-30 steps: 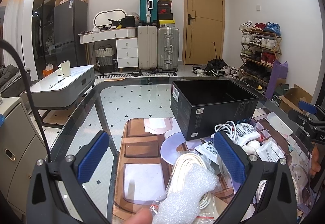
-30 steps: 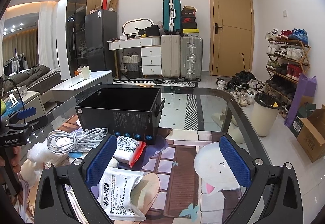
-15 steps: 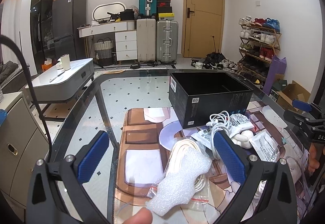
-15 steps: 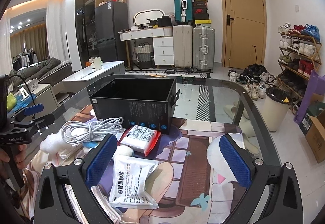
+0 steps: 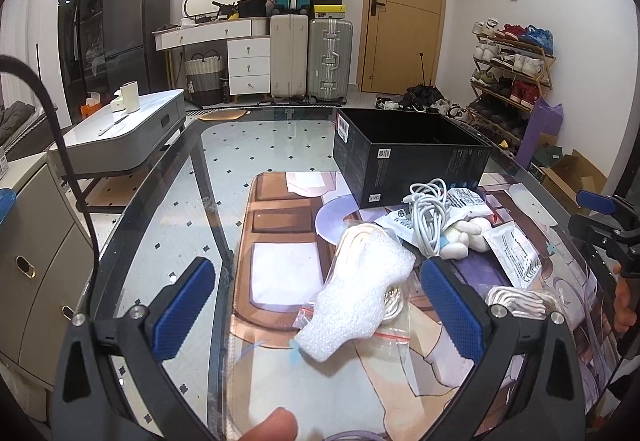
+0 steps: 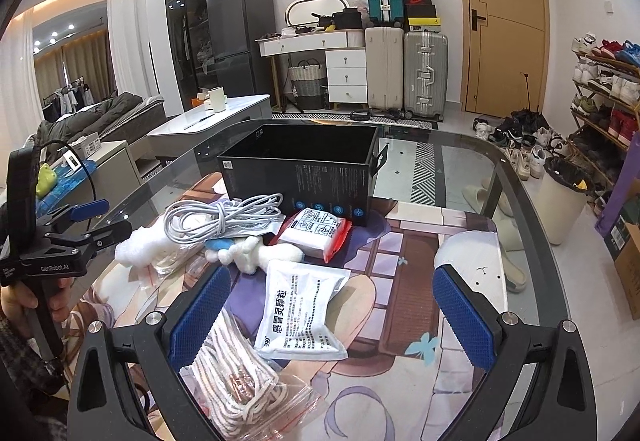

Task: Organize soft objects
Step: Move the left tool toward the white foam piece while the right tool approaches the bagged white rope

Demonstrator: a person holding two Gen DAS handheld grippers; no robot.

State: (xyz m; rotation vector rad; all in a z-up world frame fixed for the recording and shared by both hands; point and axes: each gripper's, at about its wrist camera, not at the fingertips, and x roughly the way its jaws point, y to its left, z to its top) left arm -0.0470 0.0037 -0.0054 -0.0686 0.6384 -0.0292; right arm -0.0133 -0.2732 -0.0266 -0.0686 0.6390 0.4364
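Note:
A black open box point(image 5: 412, 157) point(image 6: 304, 169) stands on the glass table. In front of it lies a heap: a white foam piece point(image 5: 356, 305) point(image 6: 140, 245), a coiled white cable point(image 5: 428, 213) point(image 6: 220, 217), a small white plush toy point(image 5: 464, 237) point(image 6: 260, 253), a red-edged packet point(image 6: 316, 229), a white medicine sachet point(image 6: 300, 309) and a bagged white rope point(image 6: 236, 373). My left gripper point(image 5: 316, 305) is open, with the foam piece between its fingers, not clamped. My right gripper point(image 6: 324, 313) is open above the sachet.
A printed mat point(image 5: 280, 241) covers the glass table point(image 5: 160, 201). The table's right rim point(image 6: 532, 225) curves near a bin point(image 6: 564, 201) and a shoe rack point(image 6: 604, 101). Suitcases point(image 5: 312, 57) and a door stand at the far wall. A low grey cabinet point(image 5: 120, 137) stands left.
Both grippers have pulled back and risen a little, so the heap and box sit farther ahead. The foam piece now lies fully between my left fingers. Both stay open.

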